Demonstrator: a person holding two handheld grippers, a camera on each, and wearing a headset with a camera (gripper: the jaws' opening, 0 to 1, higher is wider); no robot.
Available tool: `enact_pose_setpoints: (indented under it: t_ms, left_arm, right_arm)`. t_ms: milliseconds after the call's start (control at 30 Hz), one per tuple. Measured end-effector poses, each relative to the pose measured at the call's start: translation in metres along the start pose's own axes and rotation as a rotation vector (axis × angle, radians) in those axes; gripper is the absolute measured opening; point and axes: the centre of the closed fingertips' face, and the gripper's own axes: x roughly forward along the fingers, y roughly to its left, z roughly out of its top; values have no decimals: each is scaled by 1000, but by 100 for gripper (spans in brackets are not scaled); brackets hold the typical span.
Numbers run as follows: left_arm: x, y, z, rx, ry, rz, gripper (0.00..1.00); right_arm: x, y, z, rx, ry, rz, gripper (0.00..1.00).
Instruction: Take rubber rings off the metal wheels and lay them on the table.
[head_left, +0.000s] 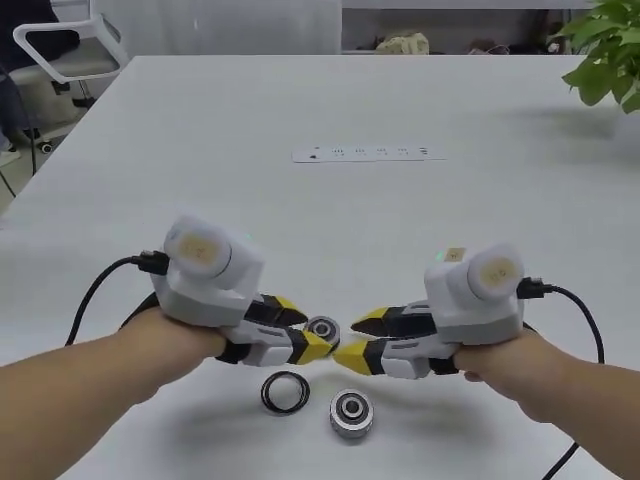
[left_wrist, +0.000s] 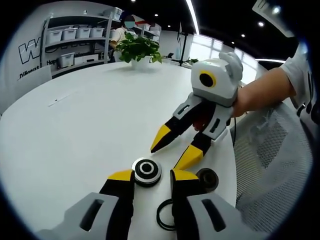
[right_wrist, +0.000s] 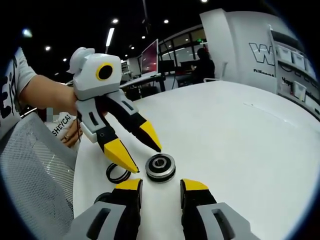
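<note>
Looking along the left gripper (left_wrist: 153, 175), we find its jaws released, tips spread, and the wheel (left_wrist: 146, 171) lying flat on the table (left_wrist: 75, 130) right between them, hub facing up, close against one tip with a gap at the other

From the opposite side the right gripper (right_wrist: 162, 185) points at the same wheel; its jaws are also released and grasp nothing, and the wheel sits just ahead of their tips, centred on the gap. So the left gripper is the nearer one, and we judge a plain closing would pinch the rim across its width, leaving the right free to pick at the groove. Whether the dark band in that groove is a rubber ring we cannot tell

Nearer to us, some loose rings (head_left: 285, 391) lie beside a second wheel (head_left: 352, 413)
</note>
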Motion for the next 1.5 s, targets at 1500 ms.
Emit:
enact_pose_setpoints:
  t_ms: [1500]
  left_arm:
    - [10,4,0,166,43,70,9]
  right_arm:
    - [3,0,1,7,0,-10,28]
